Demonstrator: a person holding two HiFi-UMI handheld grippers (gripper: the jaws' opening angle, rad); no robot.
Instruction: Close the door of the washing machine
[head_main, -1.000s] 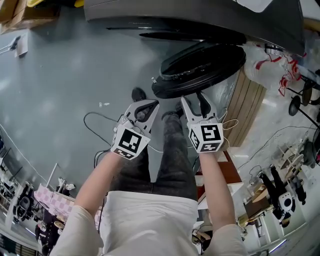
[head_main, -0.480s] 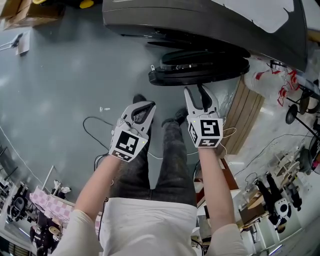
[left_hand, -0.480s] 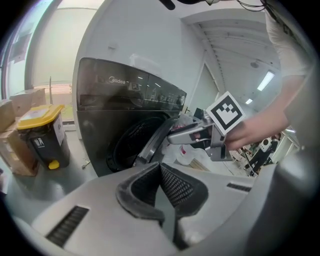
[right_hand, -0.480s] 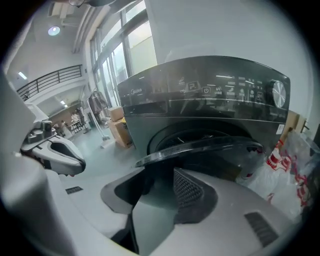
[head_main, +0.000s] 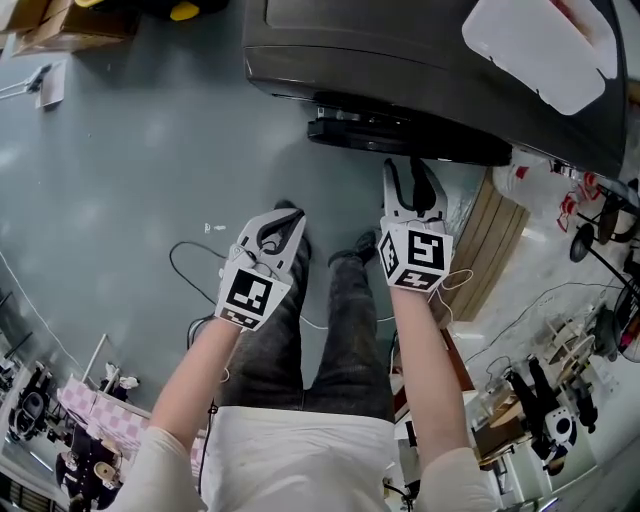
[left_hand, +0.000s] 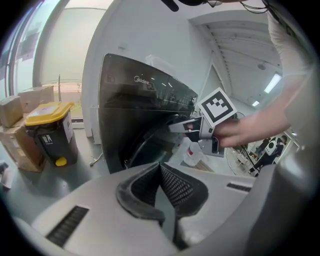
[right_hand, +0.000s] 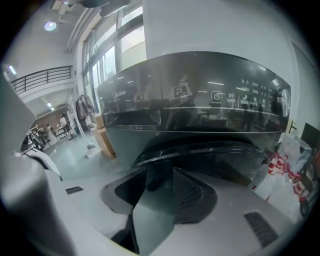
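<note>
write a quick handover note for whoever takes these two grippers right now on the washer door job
Left gripper: jaws shut, empty, held clear of the door on its left.
Right gripper: jaws apart, have just been closing, nothing between them; tips right at the door's front edge.
Round black door: nearly flat against the dark grey front-loading washing machine; whether it has latched cannot be seen.
Done: door almost shut.
Left: probably one firm push with the right gripper, then check the latch.
</note>
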